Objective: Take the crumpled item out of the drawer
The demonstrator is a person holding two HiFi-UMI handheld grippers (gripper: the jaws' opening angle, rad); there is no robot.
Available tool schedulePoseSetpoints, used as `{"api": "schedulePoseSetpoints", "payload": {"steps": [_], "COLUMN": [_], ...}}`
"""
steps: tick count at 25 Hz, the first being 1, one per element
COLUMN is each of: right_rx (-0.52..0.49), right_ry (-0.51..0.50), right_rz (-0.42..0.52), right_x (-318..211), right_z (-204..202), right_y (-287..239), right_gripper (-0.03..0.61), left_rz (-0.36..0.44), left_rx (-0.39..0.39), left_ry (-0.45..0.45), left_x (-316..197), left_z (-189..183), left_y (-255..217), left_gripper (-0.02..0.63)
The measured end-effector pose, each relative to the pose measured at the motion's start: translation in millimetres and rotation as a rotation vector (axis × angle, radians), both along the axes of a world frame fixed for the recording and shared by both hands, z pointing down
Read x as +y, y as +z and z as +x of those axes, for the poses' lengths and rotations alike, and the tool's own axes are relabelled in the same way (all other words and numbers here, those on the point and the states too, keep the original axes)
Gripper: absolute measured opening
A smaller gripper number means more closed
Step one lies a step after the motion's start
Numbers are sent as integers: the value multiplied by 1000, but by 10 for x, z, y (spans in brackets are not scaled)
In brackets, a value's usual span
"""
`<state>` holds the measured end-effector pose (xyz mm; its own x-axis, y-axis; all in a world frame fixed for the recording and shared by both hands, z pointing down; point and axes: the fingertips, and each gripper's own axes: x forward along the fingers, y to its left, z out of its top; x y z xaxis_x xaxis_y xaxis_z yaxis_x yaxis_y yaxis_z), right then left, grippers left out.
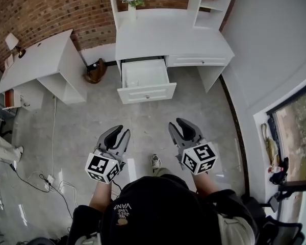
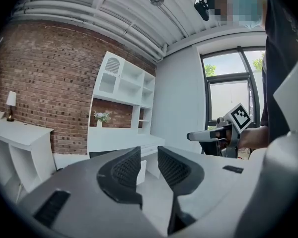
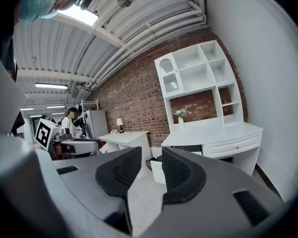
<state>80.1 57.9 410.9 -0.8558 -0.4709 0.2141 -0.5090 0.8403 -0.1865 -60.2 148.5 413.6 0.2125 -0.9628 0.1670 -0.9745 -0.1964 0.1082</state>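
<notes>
White drawer [image 1: 145, 78] stands open at left front edge of desk [image 1: 168, 40]; crumpled item not discernible inside. Left gripper [image 1: 121, 132] and right gripper [image 1: 178, 126]: jaws parted, empty, well short of drawer. Risk: blind reach, so jaws strike drawer front or close on nothing.

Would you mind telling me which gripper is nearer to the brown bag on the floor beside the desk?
Left. In the head view the left gripper sits below and slightly right of the brown bag; the right gripper is much farther right.
</notes>
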Motion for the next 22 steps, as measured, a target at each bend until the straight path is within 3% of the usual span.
{"api": "schedulePoseSetpoints", "payload": {"steps": [13,22], "right_rx": [22,34], "right_ry": [-86,-55], "right_rz": [-14,-44], "right_x": [-1275,-1694], "right_z": [-388,-899], "right_y": [116,279], "right_gripper": [118,120], "left_rz": [-45,-62], "left_rx": [2,-4], "left_ry": [-63,-45], "left_x": [-1166,-1707], "left_z": [-299,-947], "left_y": [149,329], "left_gripper": [109,110]}}
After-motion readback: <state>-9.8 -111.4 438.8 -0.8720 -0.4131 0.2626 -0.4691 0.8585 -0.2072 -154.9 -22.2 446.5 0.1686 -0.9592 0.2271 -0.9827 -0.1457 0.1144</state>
